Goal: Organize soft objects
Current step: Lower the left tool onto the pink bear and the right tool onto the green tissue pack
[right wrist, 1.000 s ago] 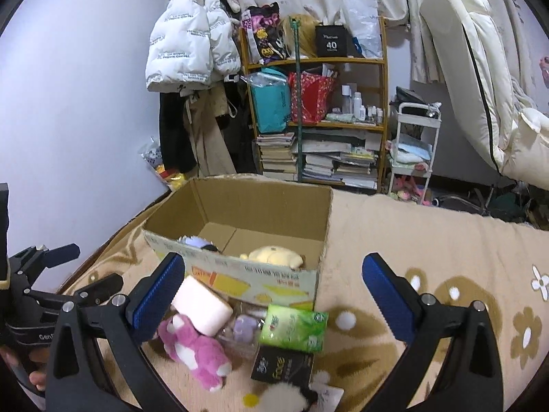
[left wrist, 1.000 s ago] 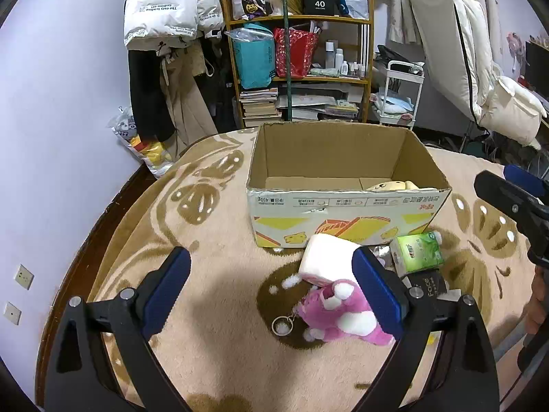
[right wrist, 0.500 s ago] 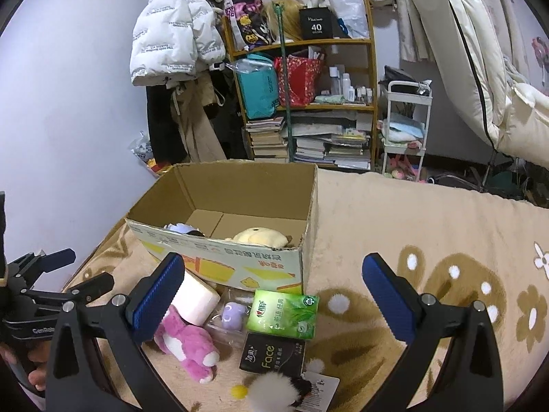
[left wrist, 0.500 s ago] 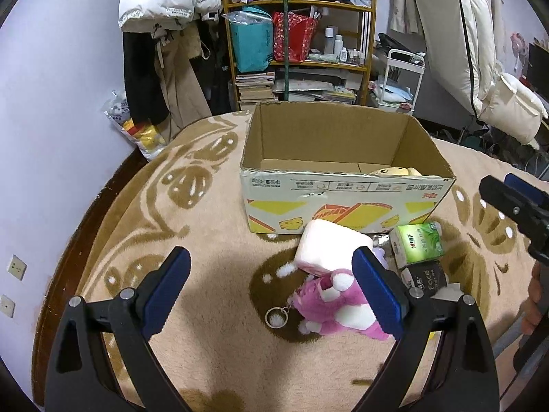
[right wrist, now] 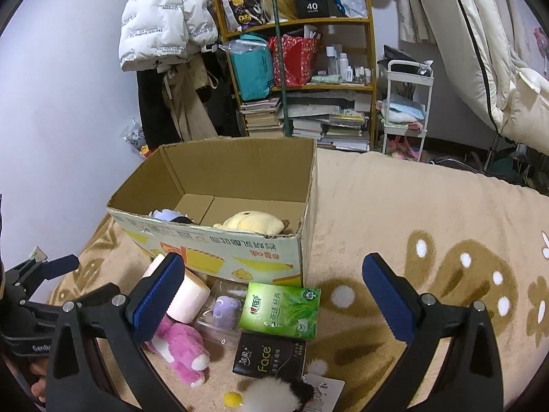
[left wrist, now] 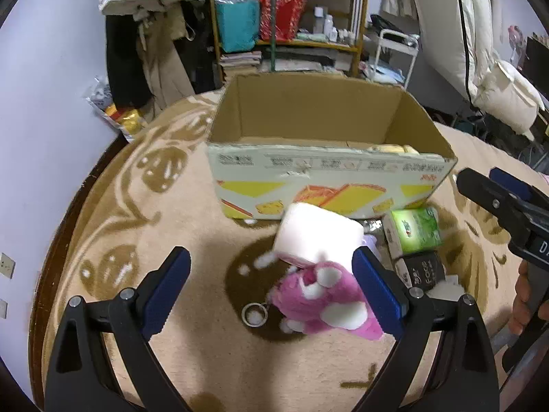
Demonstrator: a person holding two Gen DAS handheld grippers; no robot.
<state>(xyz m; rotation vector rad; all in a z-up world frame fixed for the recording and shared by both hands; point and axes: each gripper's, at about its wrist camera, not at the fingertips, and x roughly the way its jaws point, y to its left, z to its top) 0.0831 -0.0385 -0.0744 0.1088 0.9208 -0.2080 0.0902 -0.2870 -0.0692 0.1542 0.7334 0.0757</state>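
Observation:
An open cardboard box stands on the beige carpet, with a yellow plush and a bluish plush inside. In front of it lie a pink plush, a white paper roll, a green tissue pack, a black tissue pack and a small purple toy in clear wrap. My left gripper is open, hovering over the pink plush. My right gripper is open above the green pack.
A crowded wooden shelf, hanging coats and a white cart line the far wall. A black-and-white fluffy toy lies at the near edge. Bare carpet stretches right of the box.
Both grippers have sunk and tilted further down toward the pile in front of the box. The objects have not moved, and both stay open.

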